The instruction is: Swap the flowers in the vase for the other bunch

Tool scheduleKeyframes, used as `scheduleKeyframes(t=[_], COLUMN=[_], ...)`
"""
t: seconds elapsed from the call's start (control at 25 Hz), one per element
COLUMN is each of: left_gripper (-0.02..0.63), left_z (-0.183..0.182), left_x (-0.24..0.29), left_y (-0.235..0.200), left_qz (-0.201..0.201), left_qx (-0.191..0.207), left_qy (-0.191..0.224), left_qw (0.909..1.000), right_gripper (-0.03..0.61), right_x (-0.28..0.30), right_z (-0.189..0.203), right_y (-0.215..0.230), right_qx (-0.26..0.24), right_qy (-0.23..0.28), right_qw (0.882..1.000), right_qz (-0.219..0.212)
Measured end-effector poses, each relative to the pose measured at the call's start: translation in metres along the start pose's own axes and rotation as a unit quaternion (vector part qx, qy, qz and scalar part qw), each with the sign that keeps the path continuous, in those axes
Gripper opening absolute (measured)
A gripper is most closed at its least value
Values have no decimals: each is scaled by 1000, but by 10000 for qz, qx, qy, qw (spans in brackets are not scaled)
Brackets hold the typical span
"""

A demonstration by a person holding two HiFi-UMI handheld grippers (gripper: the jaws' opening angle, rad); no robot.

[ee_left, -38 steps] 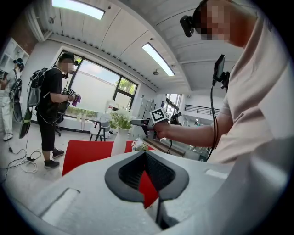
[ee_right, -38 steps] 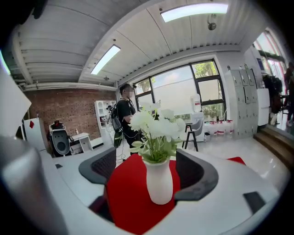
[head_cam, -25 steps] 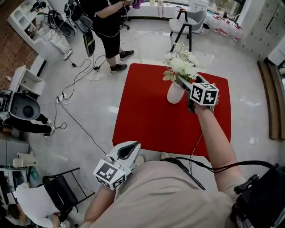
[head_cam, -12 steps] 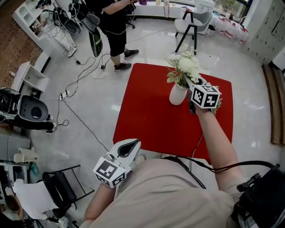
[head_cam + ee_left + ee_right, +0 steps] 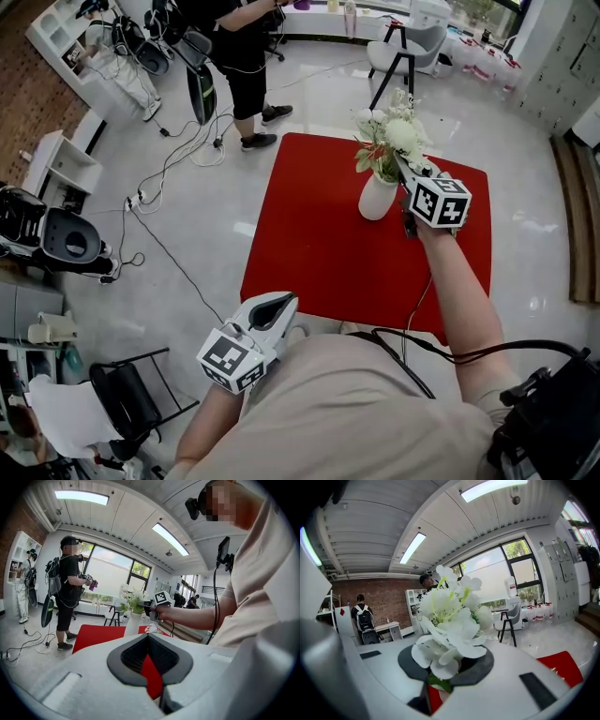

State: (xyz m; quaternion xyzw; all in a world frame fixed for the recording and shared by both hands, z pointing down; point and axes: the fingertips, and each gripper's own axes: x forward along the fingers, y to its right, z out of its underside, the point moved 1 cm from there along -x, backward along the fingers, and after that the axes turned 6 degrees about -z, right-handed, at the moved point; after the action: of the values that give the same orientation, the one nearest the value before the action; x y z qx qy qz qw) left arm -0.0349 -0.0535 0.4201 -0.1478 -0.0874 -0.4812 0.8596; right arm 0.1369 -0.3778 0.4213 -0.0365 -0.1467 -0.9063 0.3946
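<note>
You stand in a busy recording workroom: cables [image 5: 199, 142] trail across the glossy floor, white shelves [image 5: 61, 33] against the far-left brick wall [image 5: 28, 103].

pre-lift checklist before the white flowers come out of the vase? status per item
1. Right gripper at the white flowers, jaws closing with the stems between them: ok.
2. Grip firm enough to lift: cannot tell.
3. White vase upright on the red table: ok.
4. Vase steadied: not ok; left gripper is shut, empty and far off, near the person's body.
5. Other bunch lying on the table, ready: ok.
</note>
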Motion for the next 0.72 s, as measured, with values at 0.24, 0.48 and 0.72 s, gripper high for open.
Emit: scheduleKeyframes(t=[0.24,0.48,0.72], left_gripper=[8,8,8], left_z=[-2,-3,-4], left_x=[-5,-9,-15], left_y=[-5,-12,-22], left_qz=[42,102,179], left_qx=[-40,-81,-110], left_qy=[-7,0,23], left_qw=[10000,9999,9998], right_gripper=[71,66,64], right_x=[-6,-11,-12], right_z=[-23,-50,-80], right_y=[-6,-14,-30], right_qx=[-73,-212,-398], right_qy=[118,271,404], right_qw=[9999,9994,9984], right_qz=[-12,-30,-18])
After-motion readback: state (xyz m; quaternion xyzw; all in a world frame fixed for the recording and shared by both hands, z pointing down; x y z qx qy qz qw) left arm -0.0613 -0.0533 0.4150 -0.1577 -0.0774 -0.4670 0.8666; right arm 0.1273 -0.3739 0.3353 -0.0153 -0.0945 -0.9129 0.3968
